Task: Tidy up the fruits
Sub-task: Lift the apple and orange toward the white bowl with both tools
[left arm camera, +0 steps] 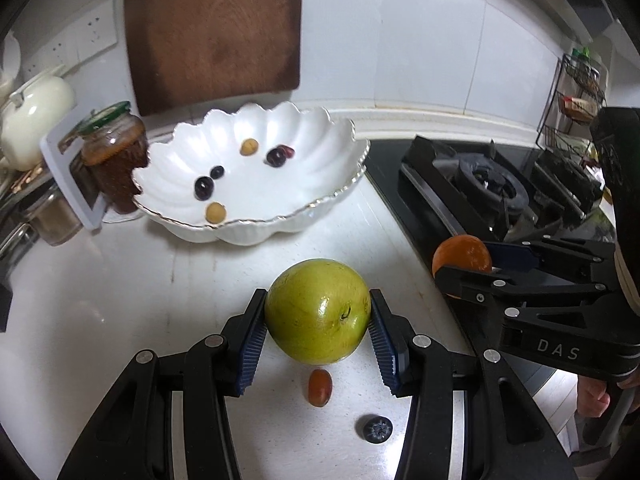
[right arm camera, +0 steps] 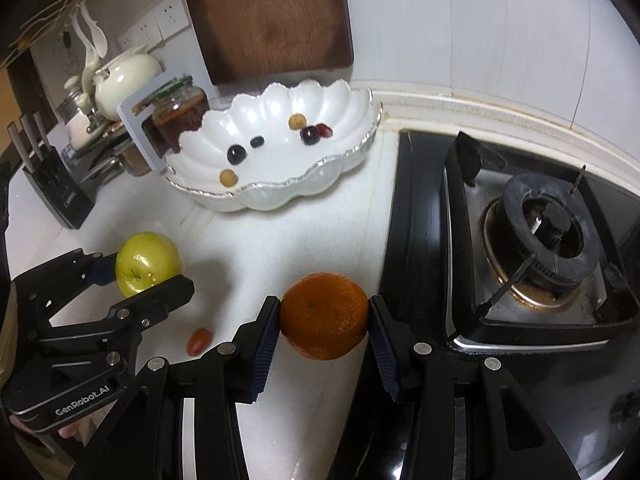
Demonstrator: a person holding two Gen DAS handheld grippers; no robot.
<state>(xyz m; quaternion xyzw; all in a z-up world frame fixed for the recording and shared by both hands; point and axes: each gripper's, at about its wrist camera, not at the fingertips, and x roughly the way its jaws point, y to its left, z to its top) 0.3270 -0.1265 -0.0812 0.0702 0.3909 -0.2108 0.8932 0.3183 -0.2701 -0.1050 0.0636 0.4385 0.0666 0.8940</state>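
Observation:
A green apple [left arm camera: 318,310] sits clamped between the blue pads of my left gripper [left arm camera: 318,314], lifted above the white counter; the right wrist view shows the same apple [right arm camera: 146,262] at the left. My right gripper [right arm camera: 324,326] is shut on an orange [right arm camera: 324,316], which the left wrist view shows as the orange [left arm camera: 462,258] by the stove edge. Further back stands a white scalloped bowl [left arm camera: 320,204] holding several small dark and tan fruits. A small red grape tomato [left arm camera: 319,387] and a blueberry [left arm camera: 377,429] lie on the counter beneath the apple.
A black gas stove [right arm camera: 540,240] fills the right side. A brown cutting board [left arm camera: 214,32] leans on the tiled wall behind the bowl. A jar [left arm camera: 114,152], a white teapot [right arm camera: 124,80] and a knife block [right arm camera: 52,176] crowd the left.

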